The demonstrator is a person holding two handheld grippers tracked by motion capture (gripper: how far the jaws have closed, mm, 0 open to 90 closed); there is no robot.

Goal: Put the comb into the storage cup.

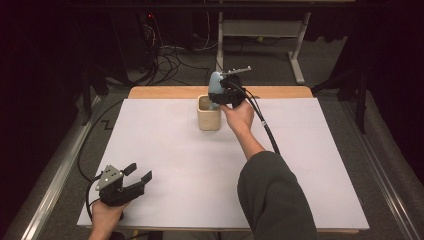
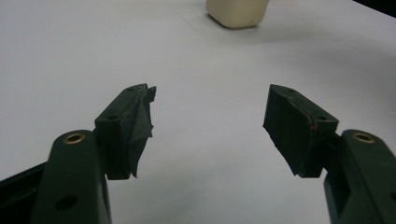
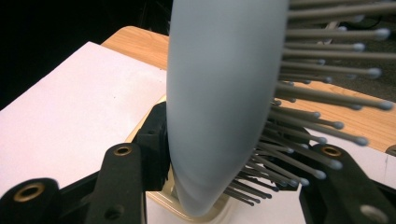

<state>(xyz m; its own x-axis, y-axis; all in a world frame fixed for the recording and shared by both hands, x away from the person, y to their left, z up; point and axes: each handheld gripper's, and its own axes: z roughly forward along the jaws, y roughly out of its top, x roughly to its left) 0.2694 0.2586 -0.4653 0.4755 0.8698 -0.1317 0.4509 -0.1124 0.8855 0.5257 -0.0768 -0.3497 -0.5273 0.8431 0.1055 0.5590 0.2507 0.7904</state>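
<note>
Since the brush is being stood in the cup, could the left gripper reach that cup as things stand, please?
Probably yes: the left gripper rests open near the table's front edge, with bare surface up to the cup. But the right gripper, holding the hairbrush, crowds its top.

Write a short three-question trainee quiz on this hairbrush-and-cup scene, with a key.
1. True or false: the left gripper holds the hairbrush.
2. The cream cup stands on: A) white sheet, B) floor, C) bare wood.
3. How do the left gripper's jaws stand?

Key:
1. False; the right gripper is clamped on the brush head, back against one jaw, bristles toward the other.
2. A.
3. Apart, nothing between them, low over the sheet's near left corner.
</note>
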